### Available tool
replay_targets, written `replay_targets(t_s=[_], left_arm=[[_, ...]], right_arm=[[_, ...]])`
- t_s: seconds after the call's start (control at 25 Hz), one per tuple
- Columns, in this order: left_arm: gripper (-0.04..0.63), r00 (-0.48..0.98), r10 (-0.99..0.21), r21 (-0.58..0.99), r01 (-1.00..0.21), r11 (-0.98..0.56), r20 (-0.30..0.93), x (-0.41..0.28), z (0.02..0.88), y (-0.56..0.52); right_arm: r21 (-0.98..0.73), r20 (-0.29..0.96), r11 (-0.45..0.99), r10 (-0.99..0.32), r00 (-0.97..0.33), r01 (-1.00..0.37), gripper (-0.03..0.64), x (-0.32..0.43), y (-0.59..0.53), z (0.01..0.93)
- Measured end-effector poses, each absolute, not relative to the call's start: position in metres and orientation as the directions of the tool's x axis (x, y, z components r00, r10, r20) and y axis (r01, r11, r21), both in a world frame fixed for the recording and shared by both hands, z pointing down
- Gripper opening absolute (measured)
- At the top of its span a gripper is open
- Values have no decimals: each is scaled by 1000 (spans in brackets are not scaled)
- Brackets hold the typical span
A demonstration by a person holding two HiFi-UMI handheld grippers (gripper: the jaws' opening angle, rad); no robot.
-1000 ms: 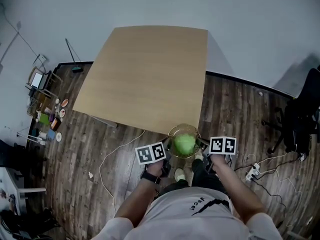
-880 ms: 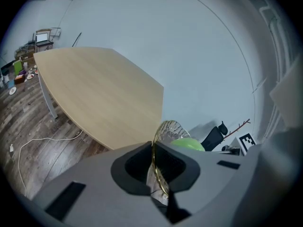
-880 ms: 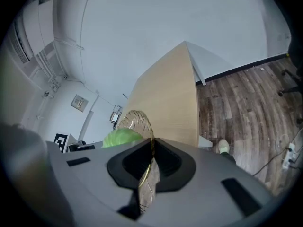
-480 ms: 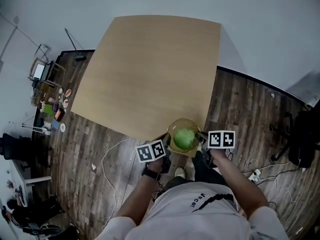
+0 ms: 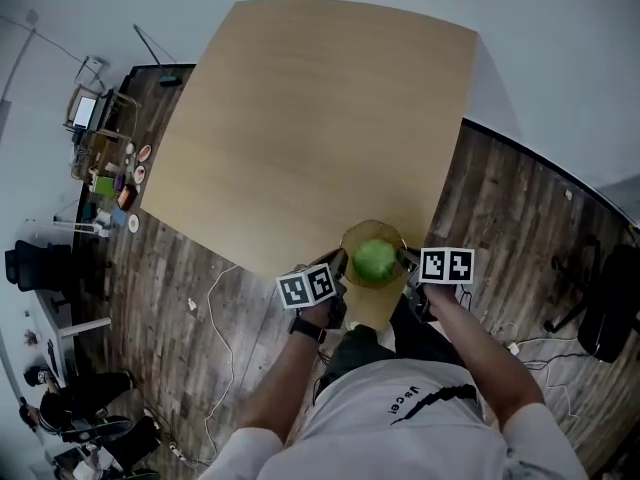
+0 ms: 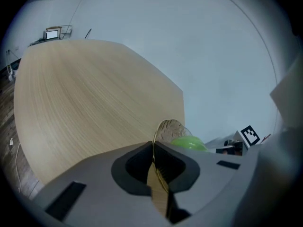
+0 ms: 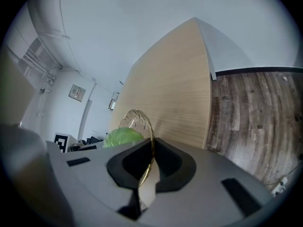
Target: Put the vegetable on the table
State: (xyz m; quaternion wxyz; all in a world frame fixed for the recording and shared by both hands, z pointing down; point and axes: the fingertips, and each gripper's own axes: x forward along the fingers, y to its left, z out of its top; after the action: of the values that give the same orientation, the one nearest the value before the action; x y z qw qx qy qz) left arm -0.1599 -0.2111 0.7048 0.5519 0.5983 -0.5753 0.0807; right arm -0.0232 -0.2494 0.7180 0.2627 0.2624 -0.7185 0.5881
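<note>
A round green cabbage (image 5: 375, 261) lies on a clear, gold-rimmed glass plate (image 5: 352, 240), held over the near corner of the light wooden table (image 5: 310, 118). My left gripper (image 5: 336, 268) is shut on the plate's left rim and my right gripper (image 5: 408, 262) on its right rim. In the left gripper view the plate's rim (image 6: 160, 126) runs edge-on between the jaws of the left gripper (image 6: 154, 163), with the cabbage (image 6: 189, 143) beyond. In the right gripper view the rim (image 7: 143, 117) sits between the jaws of the right gripper (image 7: 150, 163), and the cabbage (image 7: 121, 137) is at the left.
The table stands on dark plank flooring, against a pale wall. A low rack with small items (image 5: 105, 183) is at the far left. A white cable (image 5: 215, 308) trails on the floor left of me. A dark chair (image 5: 608, 308) stands at the right.
The plate with the cabbage has moved forward from just short of the table's edge to over its near corner. Both grippers have kept their hold.
</note>
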Motion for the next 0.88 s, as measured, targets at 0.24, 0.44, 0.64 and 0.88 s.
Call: replay_targets(t_s=[0.24,0.44,0.64,0.88], left_arm=[[23,337,-582,571,-773,277,740,-169,734,-231],[23,340,-592,574,-776,263,731,-174,746,-241],[23,352,-588,578,-776,251,728,-177,754,-245],[23,373,-581,586,-776,233,724,-177,764,-248]], right_arm=[[-706,694,139,-63,-717,-695,25,-31,-267,746],[-701,698,134,-71,-713,-700,25,-34,-273,757],[-695,703,132,-81,-707,-707,25,-36,-277,762],[-689,709,123,-91,-699,-714,25,-36,-276,772]])
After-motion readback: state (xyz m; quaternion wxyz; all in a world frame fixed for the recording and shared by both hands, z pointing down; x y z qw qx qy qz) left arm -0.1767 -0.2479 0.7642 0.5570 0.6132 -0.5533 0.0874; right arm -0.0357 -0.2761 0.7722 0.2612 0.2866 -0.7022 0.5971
